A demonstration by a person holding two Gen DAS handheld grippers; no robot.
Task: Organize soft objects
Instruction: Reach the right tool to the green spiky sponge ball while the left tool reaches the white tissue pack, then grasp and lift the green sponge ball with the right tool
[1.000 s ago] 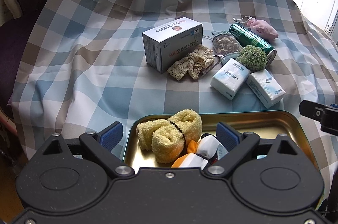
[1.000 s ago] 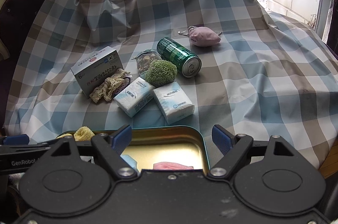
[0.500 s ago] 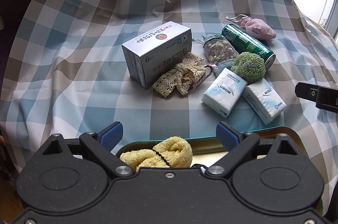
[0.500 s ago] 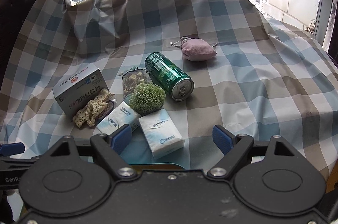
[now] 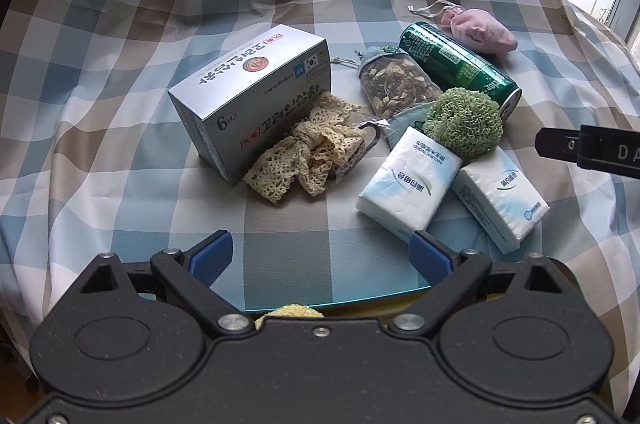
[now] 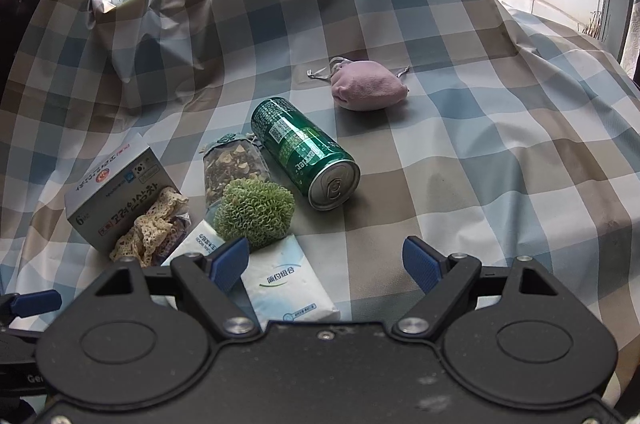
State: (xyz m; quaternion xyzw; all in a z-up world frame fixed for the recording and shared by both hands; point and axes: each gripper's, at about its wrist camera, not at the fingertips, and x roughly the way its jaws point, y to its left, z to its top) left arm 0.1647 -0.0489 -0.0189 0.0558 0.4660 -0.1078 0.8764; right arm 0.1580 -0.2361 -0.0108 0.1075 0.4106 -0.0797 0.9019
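Note:
On the checked cloth lie a cream lace piece (image 5: 308,153) (image 6: 154,230), a green fuzzy ball (image 5: 462,121) (image 6: 254,212), two white tissue packs (image 5: 408,183) (image 5: 502,197) (image 6: 286,280), a mesh potpourri sachet (image 5: 394,85) (image 6: 232,167) and a pink pouch (image 5: 482,31) (image 6: 368,89). My left gripper (image 5: 322,258) is open and empty, short of the lace and packs. My right gripper (image 6: 326,262) is open and empty over the nearer tissue pack. A yellow towel roll (image 5: 290,312) peeks out under the left gripper.
A grey tea box (image 5: 250,99) (image 6: 116,191) stands behind the lace. A green can (image 5: 456,63) (image 6: 304,151) lies on its side. The gold tin's rim (image 5: 360,304) runs under the left gripper. The right gripper's tip (image 5: 588,149) shows at the right. Windows lie behind.
Both grippers have moved forward away from the gold tin toward the objects on the cloth. The tin and its contents have slid almost out of both views.

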